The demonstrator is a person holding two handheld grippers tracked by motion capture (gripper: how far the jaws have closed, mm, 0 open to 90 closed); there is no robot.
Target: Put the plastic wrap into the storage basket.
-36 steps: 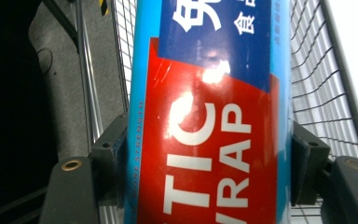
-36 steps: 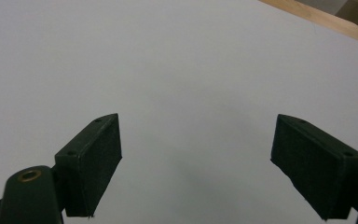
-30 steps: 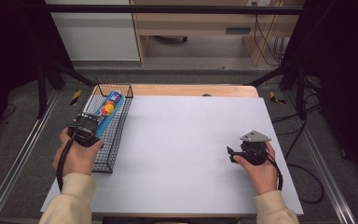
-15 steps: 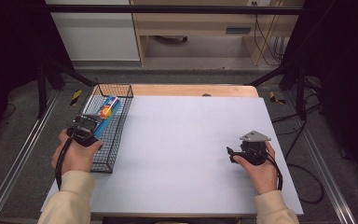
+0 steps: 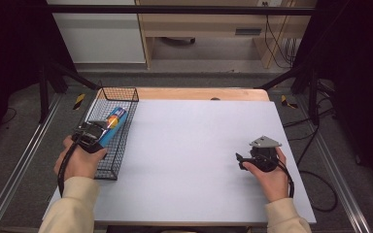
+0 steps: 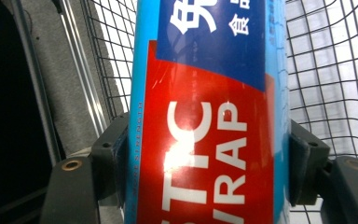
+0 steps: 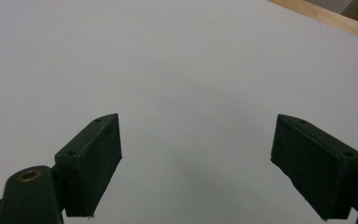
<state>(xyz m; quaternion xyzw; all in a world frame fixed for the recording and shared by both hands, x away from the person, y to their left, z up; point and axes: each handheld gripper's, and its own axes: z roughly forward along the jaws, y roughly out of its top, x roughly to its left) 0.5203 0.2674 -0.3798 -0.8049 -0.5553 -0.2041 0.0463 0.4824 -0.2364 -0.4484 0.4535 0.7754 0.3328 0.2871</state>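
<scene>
Left gripper (image 5: 98,130) is clamped on the plastic wrap box (image 5: 112,125), one jaw pressed against each long side; the left gripper view shows the box (image 6: 205,112) squeezed tight between the pads, blue and red label facing the camera. Box sits over the wire basket (image 5: 126,94) at the 9 o'clock edge of the tabletop (image 5: 199,145), far end pointing toward 1 o'clock.

Change over the last second: box and left hand have slid back toward 6 o'clock along the basket, and the box looks lower, down inside the mesh walls now rather than poking above the rim. Can't tell if it touches the basket floor.

Meaning: likely the placing step, box going into the basket and near done; what's left is letting go and backing out. Could also be a pull-out, not sure.

Right gripper (image 5: 245,160) rests at about 4 o'clock on the tabletop, unmoved, jaws wide apart with nothing between them; the right gripper view shows bare white tabletop (image 7: 177,70).
</scene>
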